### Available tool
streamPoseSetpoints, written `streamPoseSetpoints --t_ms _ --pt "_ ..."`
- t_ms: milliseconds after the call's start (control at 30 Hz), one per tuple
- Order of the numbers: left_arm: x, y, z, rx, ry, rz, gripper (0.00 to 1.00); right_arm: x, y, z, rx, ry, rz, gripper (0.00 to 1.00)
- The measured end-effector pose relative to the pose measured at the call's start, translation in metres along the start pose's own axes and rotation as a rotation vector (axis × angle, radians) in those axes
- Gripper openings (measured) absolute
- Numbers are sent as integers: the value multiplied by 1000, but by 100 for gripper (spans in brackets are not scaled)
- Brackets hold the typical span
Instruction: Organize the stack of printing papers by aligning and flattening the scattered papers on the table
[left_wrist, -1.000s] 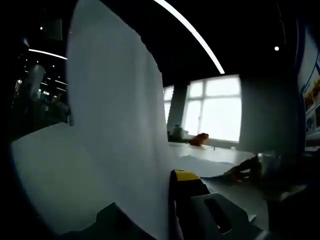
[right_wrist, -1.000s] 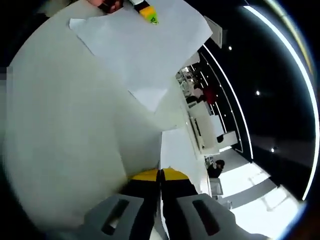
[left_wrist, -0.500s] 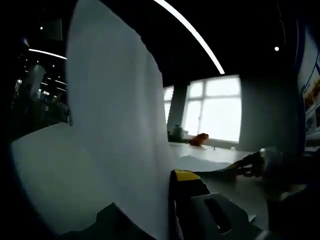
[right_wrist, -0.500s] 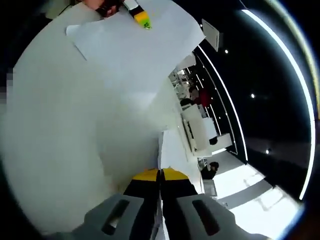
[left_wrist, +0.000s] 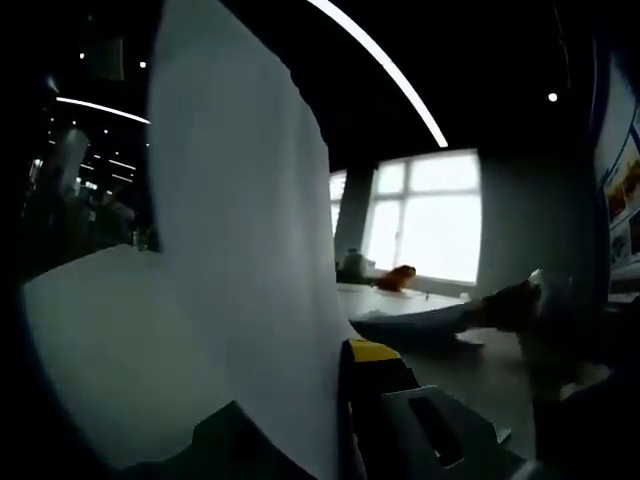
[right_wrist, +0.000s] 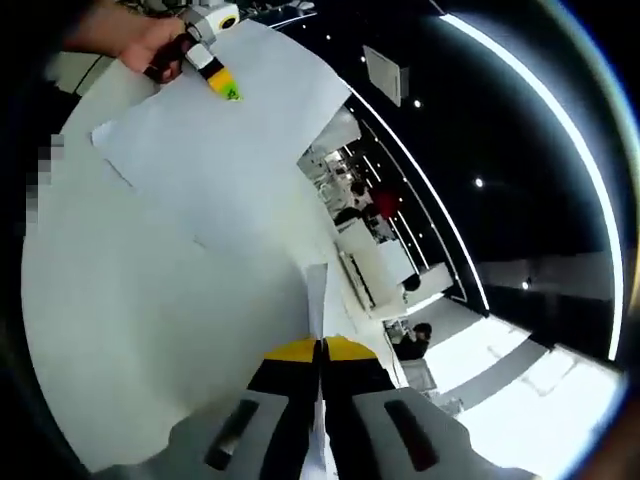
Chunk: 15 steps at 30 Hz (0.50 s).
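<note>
A large white paper sheet (left_wrist: 240, 250) stands upright from my left gripper (left_wrist: 345, 350), which is shut on its lower edge; the sheet hides the left jaw. Low at the right, a blurred right gripper (left_wrist: 530, 300) holds a paper edge (left_wrist: 420, 325) just above the table. In the right gripper view my right gripper (right_wrist: 320, 347) is shut, yellow tips together on the near edge of the white papers (right_wrist: 180, 250). These papers stretch away to the upper left, where the left gripper (right_wrist: 222, 80) in a person's hand (right_wrist: 150, 40) pinches the far edge.
A pale table (left_wrist: 500, 370) runs under the papers. A bright window (left_wrist: 430, 215) and a small orange object (left_wrist: 398, 277) lie at the far end. A light strip (left_wrist: 390, 70) crosses the dark ceiling. Desks (right_wrist: 380, 265) and a person in red (right_wrist: 385, 200) are far off.
The right gripper view has swung, so the papers now sit lower and further left. In the left gripper view the right gripper and its paper edge have risen and drawn rightward.
</note>
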<state>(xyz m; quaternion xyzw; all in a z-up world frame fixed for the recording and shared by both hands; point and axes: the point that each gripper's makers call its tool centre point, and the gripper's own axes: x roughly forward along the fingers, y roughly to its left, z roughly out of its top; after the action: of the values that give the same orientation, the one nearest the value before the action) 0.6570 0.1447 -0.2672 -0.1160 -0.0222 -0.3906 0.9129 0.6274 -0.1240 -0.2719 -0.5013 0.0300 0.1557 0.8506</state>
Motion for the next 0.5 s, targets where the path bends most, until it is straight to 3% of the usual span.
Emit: streamPoseSetpoints --t_ms 200,333,500 --pt "0 0 0 -1 0 0 6 -7 -11 1 212 -51 8 0" --pt "0 0 0 0 0 0 6 -13 -17 1 277 -68 12 0" --pt "0 0 0 1 2 -1 6 -19 -25 5 471 -128 32 0"
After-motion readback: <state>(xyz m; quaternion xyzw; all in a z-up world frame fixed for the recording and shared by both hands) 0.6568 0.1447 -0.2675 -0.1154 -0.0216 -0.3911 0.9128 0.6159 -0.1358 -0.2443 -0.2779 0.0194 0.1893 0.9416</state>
